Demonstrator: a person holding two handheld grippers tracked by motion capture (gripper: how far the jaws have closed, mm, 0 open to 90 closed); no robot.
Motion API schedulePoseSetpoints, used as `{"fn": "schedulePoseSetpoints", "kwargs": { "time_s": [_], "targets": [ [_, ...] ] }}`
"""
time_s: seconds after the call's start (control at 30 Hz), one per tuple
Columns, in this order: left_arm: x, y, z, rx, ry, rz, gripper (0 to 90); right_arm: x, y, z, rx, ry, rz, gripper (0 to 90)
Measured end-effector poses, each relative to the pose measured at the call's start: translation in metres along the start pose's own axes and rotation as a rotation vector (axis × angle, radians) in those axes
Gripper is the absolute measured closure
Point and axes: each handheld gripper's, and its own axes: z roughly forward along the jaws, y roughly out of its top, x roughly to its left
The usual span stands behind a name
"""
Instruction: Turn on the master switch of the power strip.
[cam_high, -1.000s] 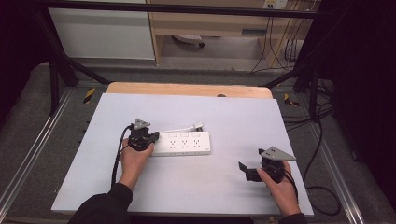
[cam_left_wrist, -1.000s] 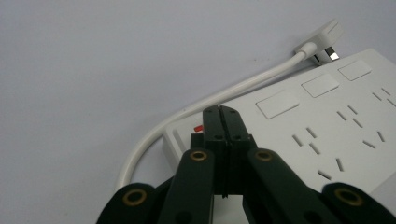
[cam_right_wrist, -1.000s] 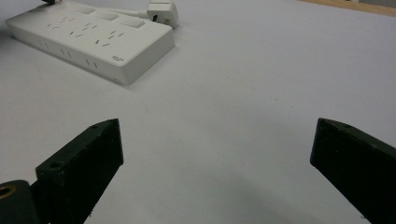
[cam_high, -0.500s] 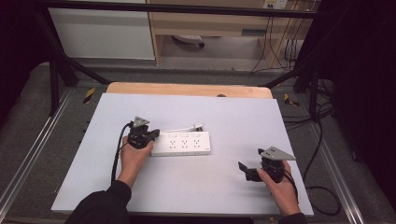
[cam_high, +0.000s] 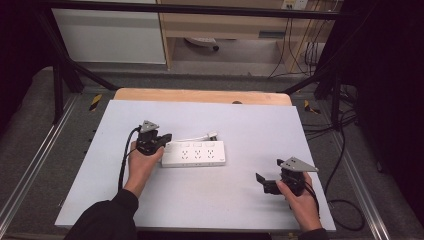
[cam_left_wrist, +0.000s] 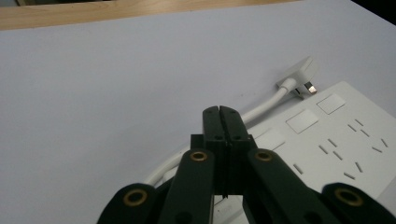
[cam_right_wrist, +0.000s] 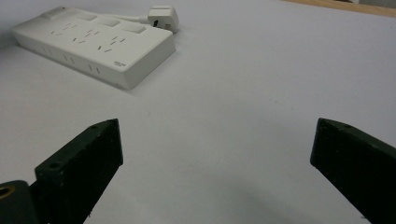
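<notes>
A white power strip (cam_high: 196, 153) lies flat in the middle of the pale mat, its short white cable curling behind it to a white plug (cam_high: 212, 135). My left gripper (cam_high: 162, 139) sits at the strip's left end. In the left gripper view its jaws (cam_left_wrist: 219, 109) are pressed together with nothing between them, over the strip (cam_left_wrist: 336, 140) and the cable (cam_left_wrist: 261, 107). My right gripper (cam_high: 262, 182) rests near the front right of the mat, open and pointing left. In the right gripper view its fingers (cam_right_wrist: 217, 140) stand wide apart, with the strip (cam_right_wrist: 93, 39) and plug (cam_right_wrist: 162, 16) farther off.
The pale mat (cam_high: 210, 205) covers a wooden table whose bare edge (cam_high: 200, 95) shows at the back. Metal frame rails (cam_high: 35, 165) run along both sides. Black cables (cam_high: 345, 150) trail on the floor to the right.
</notes>
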Motion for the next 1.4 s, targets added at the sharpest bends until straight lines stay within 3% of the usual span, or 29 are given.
{"fn": "schedulePoseSetpoints", "kwargs": {
  "time_s": [0.17,0.4,0.6,0.73,1.07,1.23,1.4],
  "targets": [
    [-0.001,0.001,-0.002,-0.025,0.006,0.003,84.3,0.001,0.0,0.001,0.005,0.0,-0.001,2.9],
    [0.002,0.002,-0.004,-0.047,0.025,-0.004,66.2,0.0,0.0,0.0,0.0,-0.002,0.005,2.9],
    [0.002,0.004,-0.005,-0.062,0.019,-0.029,42.2,0.0,0.0,0.0,-0.001,0.002,-0.001,2.9],
    [0.002,0.006,-0.006,-0.08,0.021,-0.034,36.6,0.0,0.0,0.0,-0.002,0.003,-0.001,2.8],
    [0.001,0.012,-0.005,-0.089,0.051,-0.068,9.4,0.0,0.001,-0.001,-0.007,0.012,0.004,2.8],
    [0.0,0.016,-0.006,-0.102,0.068,-0.059,7.7,0.0,0.001,-0.001,-0.009,0.011,0.003,2.7],
    [-0.001,0.019,-0.01,-0.13,0.058,-0.05,7.7,0.0,0.001,-0.001,-0.006,0.008,0.002,2.7]
  ]
}}
